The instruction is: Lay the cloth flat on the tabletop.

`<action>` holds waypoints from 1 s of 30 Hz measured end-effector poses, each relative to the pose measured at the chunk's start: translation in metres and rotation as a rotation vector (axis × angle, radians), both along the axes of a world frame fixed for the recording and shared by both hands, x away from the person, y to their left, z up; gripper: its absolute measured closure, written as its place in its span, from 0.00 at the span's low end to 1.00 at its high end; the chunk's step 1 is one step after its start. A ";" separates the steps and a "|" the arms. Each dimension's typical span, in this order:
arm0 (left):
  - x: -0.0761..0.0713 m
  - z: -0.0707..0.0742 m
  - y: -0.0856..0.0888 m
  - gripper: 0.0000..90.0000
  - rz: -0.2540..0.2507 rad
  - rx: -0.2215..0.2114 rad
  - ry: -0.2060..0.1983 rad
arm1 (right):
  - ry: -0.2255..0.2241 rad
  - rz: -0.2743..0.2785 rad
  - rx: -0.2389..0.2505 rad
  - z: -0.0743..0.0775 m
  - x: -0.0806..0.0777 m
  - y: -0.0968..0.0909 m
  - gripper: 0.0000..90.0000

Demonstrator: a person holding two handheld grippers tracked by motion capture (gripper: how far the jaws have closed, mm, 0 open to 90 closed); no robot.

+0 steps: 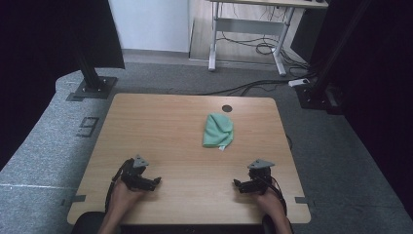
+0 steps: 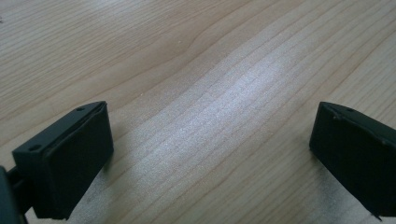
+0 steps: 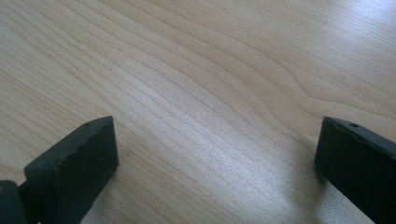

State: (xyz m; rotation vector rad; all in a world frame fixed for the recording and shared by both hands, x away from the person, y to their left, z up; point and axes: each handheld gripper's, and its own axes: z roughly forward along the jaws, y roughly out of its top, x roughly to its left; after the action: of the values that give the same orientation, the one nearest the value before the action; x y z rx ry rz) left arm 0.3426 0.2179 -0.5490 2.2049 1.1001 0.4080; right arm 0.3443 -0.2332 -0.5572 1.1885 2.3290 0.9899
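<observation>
green cloth (image 1: 218,130) crumpled, folds unclear; left gripper (image 1: 155,183), right gripper (image 1: 237,184) jaws apart.

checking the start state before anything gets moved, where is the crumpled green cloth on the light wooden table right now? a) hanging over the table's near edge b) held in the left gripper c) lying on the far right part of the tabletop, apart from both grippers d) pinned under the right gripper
c: the crumpled green cloth lies on the light wooden table, well beyond the left gripper and right gripper, whose jaws stand open over bare wood.
</observation>
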 end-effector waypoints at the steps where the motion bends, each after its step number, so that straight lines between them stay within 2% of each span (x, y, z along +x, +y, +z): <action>1: 0.000 0.000 0.000 0.00 0.004 -0.001 0.001 | 0.000 0.001 0.000 0.000 0.000 0.000 0.00; 19: 0.002 0.000 -0.003 0.00 0.000 -0.002 0.002 | 0.000 0.003 0.002 0.000 0.000 0.000 0.00; 30: 0.004 0.001 -0.008 0.00 0.019 0.001 0.009 | 0.000 0.003 0.001 0.000 0.000 0.000 0.00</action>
State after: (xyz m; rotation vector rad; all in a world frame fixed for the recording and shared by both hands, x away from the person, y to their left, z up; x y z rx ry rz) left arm 0.3464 0.2094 -0.5479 2.2014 1.1265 0.4069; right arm 0.3442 -0.2333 -0.5571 1.1862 2.3312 0.9913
